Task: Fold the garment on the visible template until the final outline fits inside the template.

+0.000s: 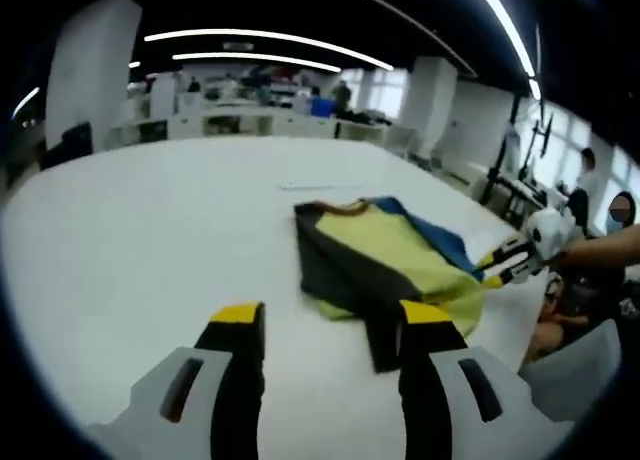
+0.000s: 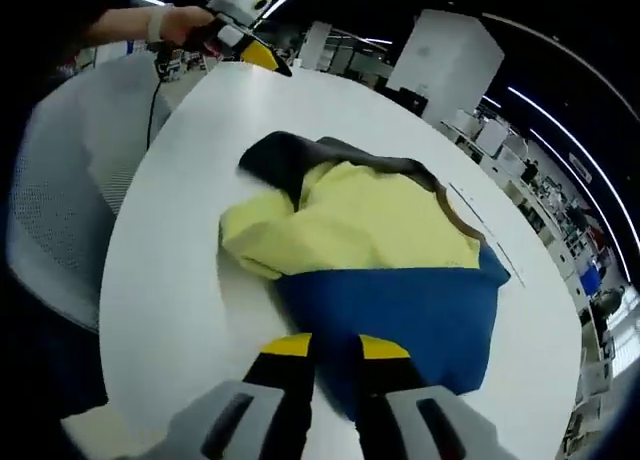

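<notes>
**Garment bunched on the white desk, right gripper at its blue edge**

The garment point(image 2: 370, 250), yellow, blue and dark grey, lies crumpled on the white desk point(image 1: 140, 240). In the right gripper view the right gripper point(image 2: 335, 355) has its fingers close together at the blue hem, at 6 o'clock; whether they pinch cloth I cannot tell. The left gripper point(image 1: 330, 325) hovers with fingers apart, the garment just past its right finger. A grey mesh chair point(image 2: 70, 210) stands at 9 o'clock. Office desks point(image 1: 250, 120) crowd the background.
</notes>
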Demonstrator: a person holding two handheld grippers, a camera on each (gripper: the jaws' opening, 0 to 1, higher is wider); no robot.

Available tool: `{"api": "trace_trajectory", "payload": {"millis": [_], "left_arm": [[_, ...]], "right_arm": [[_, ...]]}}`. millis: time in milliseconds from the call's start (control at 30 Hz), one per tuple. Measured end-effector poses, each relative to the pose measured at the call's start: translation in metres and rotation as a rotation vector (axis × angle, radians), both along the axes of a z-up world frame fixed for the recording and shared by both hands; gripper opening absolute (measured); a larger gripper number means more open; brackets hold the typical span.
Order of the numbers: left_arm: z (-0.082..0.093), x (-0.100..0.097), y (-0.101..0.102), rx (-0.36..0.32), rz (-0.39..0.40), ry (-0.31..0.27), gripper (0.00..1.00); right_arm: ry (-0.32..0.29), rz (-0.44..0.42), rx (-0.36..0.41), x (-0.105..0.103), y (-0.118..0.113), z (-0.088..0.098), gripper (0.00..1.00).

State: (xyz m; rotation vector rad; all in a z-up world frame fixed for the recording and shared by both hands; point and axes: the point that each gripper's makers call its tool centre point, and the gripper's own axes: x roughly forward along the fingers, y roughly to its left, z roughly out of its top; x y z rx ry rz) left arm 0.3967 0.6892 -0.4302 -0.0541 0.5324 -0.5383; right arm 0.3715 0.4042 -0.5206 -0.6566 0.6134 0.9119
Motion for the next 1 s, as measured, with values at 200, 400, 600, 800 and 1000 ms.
{"api": "trace_trajectory", "payload": {"millis": [200,400,600,800,1000], "left_arm": [[-0.003,-0.001,-0.002,-0.010,-0.001,0.006,0.47],[-0.004,0.000,-0.004,-0.020,0.001,0.009,0.46],[-0.005,-0.001,-0.008,-0.026,-0.006,0.014,0.45],[-0.005,-0.001,-0.009,-0.033,-0.006,0.017,0.45],[-0.006,-0.002,-0.006,-0.031,-0.003,0.023,0.45]], "right_arm": [[-0.031,-0.030,0.026,0.013,-0.006,0.030,0.00],[-0.068,-0.030,0.056,0.037,-0.005,0.057,0.00],[-0.088,0.026,0.051,0.070,0.016,0.076,0.00],[-0.057,0.097,0.019,0.093,0.046,0.064,0.00],[-0.012,0.125,0.008,0.100,0.064,0.043,0.00]]}}
